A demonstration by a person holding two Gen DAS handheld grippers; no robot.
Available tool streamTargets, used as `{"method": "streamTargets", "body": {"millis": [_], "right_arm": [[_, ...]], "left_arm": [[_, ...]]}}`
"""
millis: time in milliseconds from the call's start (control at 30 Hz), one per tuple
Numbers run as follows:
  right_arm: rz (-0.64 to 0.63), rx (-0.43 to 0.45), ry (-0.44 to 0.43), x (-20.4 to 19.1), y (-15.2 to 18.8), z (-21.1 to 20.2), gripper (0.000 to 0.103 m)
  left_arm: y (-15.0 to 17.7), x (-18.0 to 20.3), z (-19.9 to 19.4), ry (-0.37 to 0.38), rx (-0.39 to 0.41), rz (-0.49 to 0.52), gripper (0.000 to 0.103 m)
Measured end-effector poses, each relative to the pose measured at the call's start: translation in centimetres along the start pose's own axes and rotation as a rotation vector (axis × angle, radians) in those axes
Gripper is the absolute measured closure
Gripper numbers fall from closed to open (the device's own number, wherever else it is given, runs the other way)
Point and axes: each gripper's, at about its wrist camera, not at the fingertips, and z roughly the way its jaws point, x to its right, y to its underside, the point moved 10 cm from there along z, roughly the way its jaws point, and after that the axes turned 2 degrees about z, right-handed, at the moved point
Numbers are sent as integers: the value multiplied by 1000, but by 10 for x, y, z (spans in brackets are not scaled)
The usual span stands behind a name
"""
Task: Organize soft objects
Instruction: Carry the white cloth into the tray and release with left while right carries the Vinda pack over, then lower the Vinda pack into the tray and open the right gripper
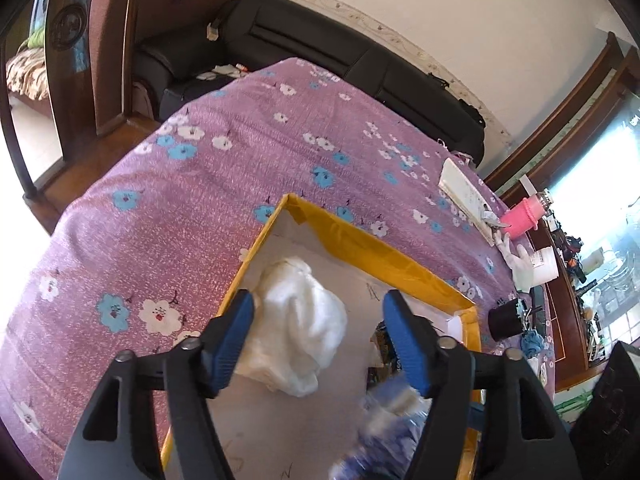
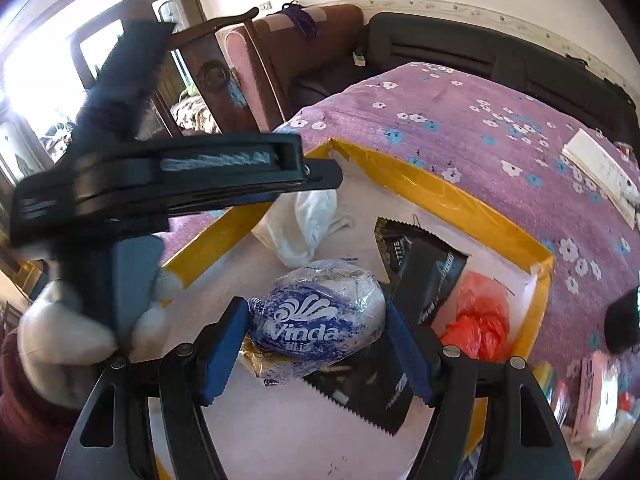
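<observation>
A yellow-rimmed cardboard box lies on a purple flowered cloth. Inside lie a white soft cloth, a blue-and-white Vinda tissue pack, black foil pouches and a red plastic bag. My left gripper is open just above the white cloth, its jaws standing on either side of it. My right gripper is open with the Vinda pack between its jaws; I cannot tell whether the pads touch it. The left gripper's body crosses the right wrist view.
The purple cloth covers a table. At its far right edge lie a white flat box, a pink cup, a white glove and a black cup. A black sofa and a wooden chair stand behind.
</observation>
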Motion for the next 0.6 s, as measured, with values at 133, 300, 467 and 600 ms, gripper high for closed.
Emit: {"method": "streamTargets", "body": {"millis": [133,300,467,600], "right_arm": [[-10,-4,18,2,-5,8,27],[-35,-9,44,0,-11,15,26],[-44,-25,56,-3,-16,24,26],[-50,-35,77,-5,-18,30,26]], "left_arm": [[-1,2,-18,-5,24,23,34],[1,2,-50,-97,104,102,26],[7,1,-84,-222,204,177,21],[15,-8,-103,-288,237,182,19]]}}
